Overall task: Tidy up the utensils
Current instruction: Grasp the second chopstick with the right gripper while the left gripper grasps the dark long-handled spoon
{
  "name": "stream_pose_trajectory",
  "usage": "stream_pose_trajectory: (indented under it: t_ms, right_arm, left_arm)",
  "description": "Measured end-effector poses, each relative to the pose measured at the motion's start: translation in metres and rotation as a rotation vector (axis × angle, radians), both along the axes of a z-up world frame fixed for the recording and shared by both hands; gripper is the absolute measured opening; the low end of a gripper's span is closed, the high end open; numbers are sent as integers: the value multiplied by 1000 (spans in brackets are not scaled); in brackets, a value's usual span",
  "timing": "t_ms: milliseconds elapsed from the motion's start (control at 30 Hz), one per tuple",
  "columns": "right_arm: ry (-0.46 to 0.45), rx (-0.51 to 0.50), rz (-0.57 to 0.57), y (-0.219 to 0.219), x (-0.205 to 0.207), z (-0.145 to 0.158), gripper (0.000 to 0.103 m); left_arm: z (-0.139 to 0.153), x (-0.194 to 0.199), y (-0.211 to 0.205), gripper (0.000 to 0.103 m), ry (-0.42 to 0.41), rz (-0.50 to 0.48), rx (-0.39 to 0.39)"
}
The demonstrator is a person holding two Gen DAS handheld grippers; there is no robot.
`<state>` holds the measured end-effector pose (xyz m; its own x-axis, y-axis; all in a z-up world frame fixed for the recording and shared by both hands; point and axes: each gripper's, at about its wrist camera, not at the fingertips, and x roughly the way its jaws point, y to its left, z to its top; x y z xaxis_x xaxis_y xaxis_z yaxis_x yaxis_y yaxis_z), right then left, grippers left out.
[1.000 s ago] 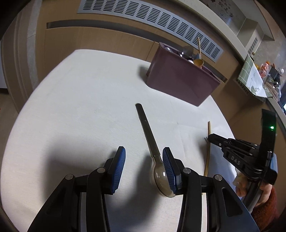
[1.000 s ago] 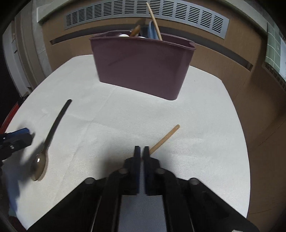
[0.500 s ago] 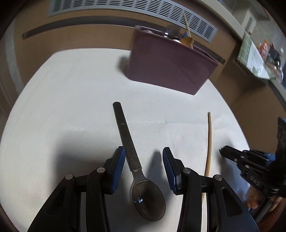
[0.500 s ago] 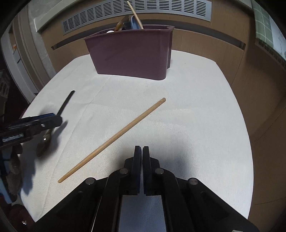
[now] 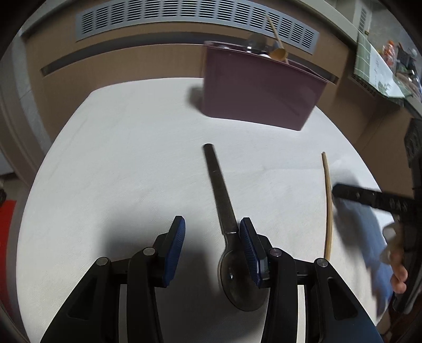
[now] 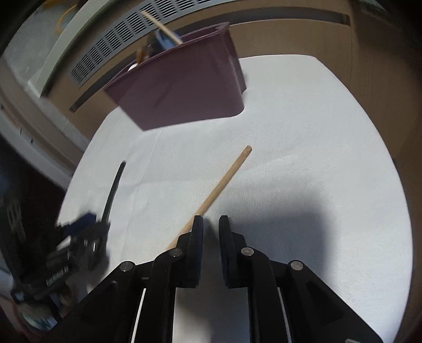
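A dark metal spoon [image 5: 224, 211] lies on the white tablecloth, handle pointing away; its bowl sits under my right blue pad. My left gripper [image 5: 212, 232] is open above it, with the spoon's neck between the fingers, close to the right one. A wooden chopstick [image 6: 221, 184] lies on the cloth; its near end runs behind the left finger of my right gripper [image 6: 211, 224], which is open a small gap and empty. The chopstick also shows in the left wrist view [image 5: 328, 205]. A maroon utensil bin [image 5: 258, 92] with several utensils stands at the back, also seen in the right wrist view [image 6: 184, 84].
The round table [image 5: 118, 158] has a white cloth; a wood-panelled wall with a grey vent grille [image 5: 184, 18] stands behind it. My right gripper shows at the right edge of the left wrist view [image 5: 369, 198].
My right gripper has opened a little and moved in beside the chopstick's near end. My left gripper has shifted left, so the spoon now lies near its right finger.
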<state>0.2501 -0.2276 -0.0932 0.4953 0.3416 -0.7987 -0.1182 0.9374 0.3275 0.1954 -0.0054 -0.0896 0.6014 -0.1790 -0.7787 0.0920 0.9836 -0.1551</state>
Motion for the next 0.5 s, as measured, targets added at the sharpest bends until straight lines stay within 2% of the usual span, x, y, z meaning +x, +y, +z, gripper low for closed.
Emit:
stream_pose_trajectory:
  t_ms: [133, 233, 333, 433, 500]
  right_arm:
    - [22, -7, 36, 24, 16, 2, 23]
    - [5, -83, 55, 46, 26, 4, 25]
    - [-42, -233, 126, 69, 22, 4, 25]
    - [-143, -430, 242, 87, 2, 0, 25]
    - [-197, -504, 273, 85, -13, -1, 21]
  left_arm:
    - [-1, -4, 3, 44, 1, 5, -12]
    - [-1, -6, 3, 44, -2, 7, -10]
    - [-1, -5, 4, 44, -2, 8, -20]
    - [-1, -6, 5, 44, -2, 7, -27]
    - [-1, -6, 6, 44, 1, 8, -35]
